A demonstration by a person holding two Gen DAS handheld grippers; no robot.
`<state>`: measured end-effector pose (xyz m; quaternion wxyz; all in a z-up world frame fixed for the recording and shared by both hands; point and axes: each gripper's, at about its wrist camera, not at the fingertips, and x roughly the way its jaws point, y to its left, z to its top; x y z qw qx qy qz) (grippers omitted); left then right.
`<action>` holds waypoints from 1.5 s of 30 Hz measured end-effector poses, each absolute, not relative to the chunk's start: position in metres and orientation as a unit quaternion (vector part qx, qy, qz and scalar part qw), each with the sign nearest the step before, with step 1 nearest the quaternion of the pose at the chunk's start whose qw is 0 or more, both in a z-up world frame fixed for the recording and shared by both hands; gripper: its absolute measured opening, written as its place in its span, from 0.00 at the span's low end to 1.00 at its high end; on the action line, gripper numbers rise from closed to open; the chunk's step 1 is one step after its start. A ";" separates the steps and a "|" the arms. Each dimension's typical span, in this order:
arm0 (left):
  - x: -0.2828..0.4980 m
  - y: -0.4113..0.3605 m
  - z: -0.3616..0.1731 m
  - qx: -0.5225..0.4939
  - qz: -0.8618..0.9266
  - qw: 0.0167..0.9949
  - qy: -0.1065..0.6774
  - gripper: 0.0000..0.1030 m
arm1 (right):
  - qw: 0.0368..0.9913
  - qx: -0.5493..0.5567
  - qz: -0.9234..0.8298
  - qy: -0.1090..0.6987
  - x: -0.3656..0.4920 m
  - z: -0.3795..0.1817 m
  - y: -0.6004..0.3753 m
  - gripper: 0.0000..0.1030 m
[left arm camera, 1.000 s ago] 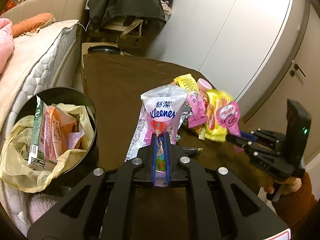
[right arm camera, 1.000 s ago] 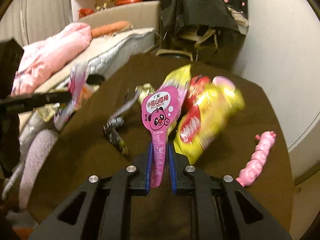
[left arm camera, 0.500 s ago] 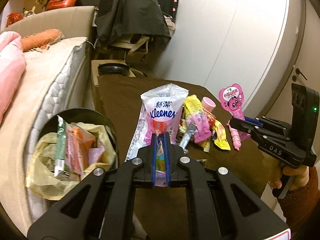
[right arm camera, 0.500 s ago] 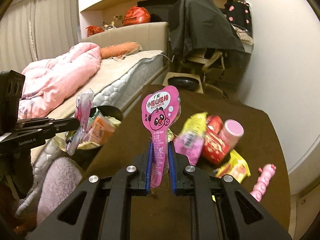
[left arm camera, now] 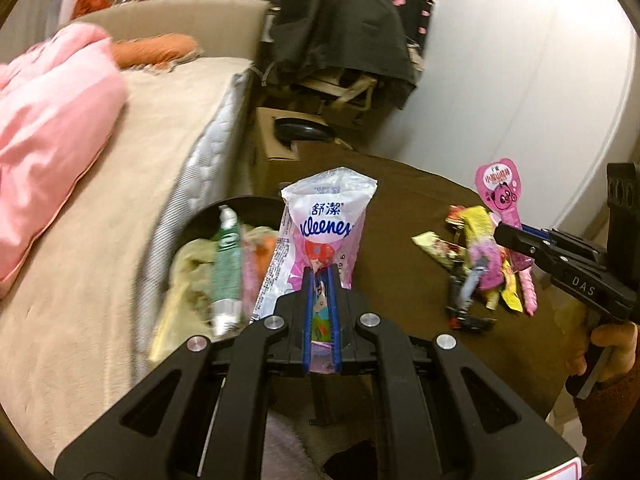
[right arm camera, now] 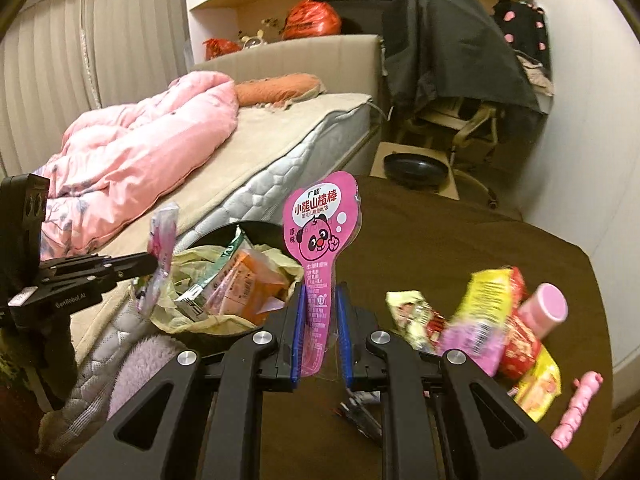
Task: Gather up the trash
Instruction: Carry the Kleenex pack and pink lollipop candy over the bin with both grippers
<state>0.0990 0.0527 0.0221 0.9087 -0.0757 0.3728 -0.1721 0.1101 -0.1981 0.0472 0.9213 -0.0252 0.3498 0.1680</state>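
My left gripper (left arm camera: 321,280) is shut on a white and pink Kleenex tissue wrapper (left arm camera: 326,216), which stands up just right of the black trash bin (left arm camera: 224,210). The bin is lined with a yellowish bag and holds several wrappers. My right gripper (right arm camera: 321,296) is shut on a pink lollipop-shaped snack wrapper (right arm camera: 320,224), held upright near the bin (right arm camera: 256,229). In the left wrist view the same right gripper (left arm camera: 516,242) and its pink wrapper (left arm camera: 500,190) hang over the pile of snack wrappers (left arm camera: 480,256) on the brown table.
A bed (right arm camera: 280,140) with a pink quilt (right arm camera: 132,160) lies left of the bin. Loose trash (right arm camera: 492,320) covers the right side of the brown table (right arm camera: 460,240), with a pink candy strip (right arm camera: 576,408) near its edge. A chair draped in dark clothes (right arm camera: 456,52) stands behind.
Both grippers have swung left toward the bin, each keeping its wrapper. The bin now sits nearer the middle of both views, and the trash pile has slid to the right.
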 end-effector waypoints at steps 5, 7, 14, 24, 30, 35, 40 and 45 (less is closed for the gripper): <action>0.102 0.081 0.013 -0.088 -0.156 0.908 0.379 0.07 | 0.915 -0.040 0.180 0.359 0.125 0.039 -0.171 0.14; 0.104 0.093 0.009 -0.099 -0.157 0.907 0.377 0.07 | 0.911 -0.043 0.184 0.366 0.132 0.034 -0.160 0.14; 0.116 0.117 -0.005 -0.132 -0.172 0.896 0.387 0.07 | 0.899 -0.038 0.219 0.377 0.146 0.019 -0.131 0.14; 0.135 0.125 -0.020 -0.142 -0.174 0.884 0.410 0.07 | 0.887 -0.037 0.249 0.386 0.160 0.007 -0.111 0.14; 0.149 0.098 -0.029 -0.108 -0.188 0.875 0.432 0.07 | 0.888 -0.030 0.243 0.390 0.173 -0.002 -0.121 0.14; 0.177 0.072 -0.047 -0.046 -0.164 0.871 0.461 0.07 | 0.878 -0.030 0.249 0.408 0.187 -0.014 -0.125 0.14; 0.201 0.063 -0.070 -0.016 -0.155 0.858 0.490 0.07 | 0.859 -0.048 0.269 0.434 0.205 -0.033 -0.113 0.14; 0.208 0.070 -0.078 -0.026 -0.162 0.853 0.495 0.07 | 0.848 -0.039 0.278 0.450 0.224 -0.048 -0.106 0.14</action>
